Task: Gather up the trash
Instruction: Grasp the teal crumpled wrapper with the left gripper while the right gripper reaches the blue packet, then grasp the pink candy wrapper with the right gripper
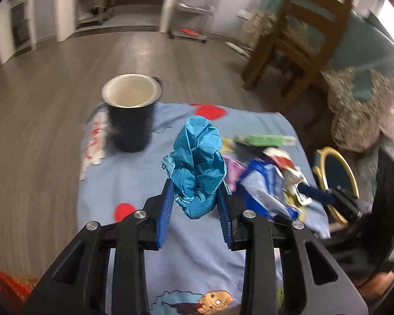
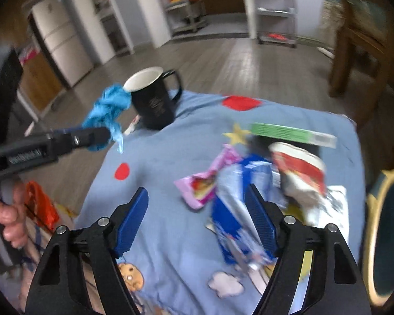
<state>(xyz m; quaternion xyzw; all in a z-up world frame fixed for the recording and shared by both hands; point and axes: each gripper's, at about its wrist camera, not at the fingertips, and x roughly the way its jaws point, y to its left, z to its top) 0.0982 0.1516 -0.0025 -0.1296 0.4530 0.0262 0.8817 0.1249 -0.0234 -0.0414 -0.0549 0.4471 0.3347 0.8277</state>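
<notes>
My left gripper (image 1: 195, 191) is shut on a crumpled blue paper ball (image 1: 197, 162) and holds it above the blue cartoon cloth (image 1: 134, 178). From the right wrist view the same ball (image 2: 107, 110) hangs at the left, beside a black mug (image 2: 152, 99). My right gripper (image 2: 197, 202) is open above the cloth, with its right finger over a blue and white wrapper (image 2: 233, 210). A pink wrapper (image 2: 207, 181), a red and white crushed cup (image 2: 299, 173) and a green box (image 2: 291, 132) lie near it. The black mug (image 1: 131, 113) stands upright at the cloth's far left.
A dark round bin with a yellow rim (image 2: 386, 233) stands at the right edge of the table, and it also shows in the left wrist view (image 1: 336, 181). A wooden chair (image 1: 302, 31) stands behind on the right. An orange bag (image 2: 39, 204) lies on the floor at left.
</notes>
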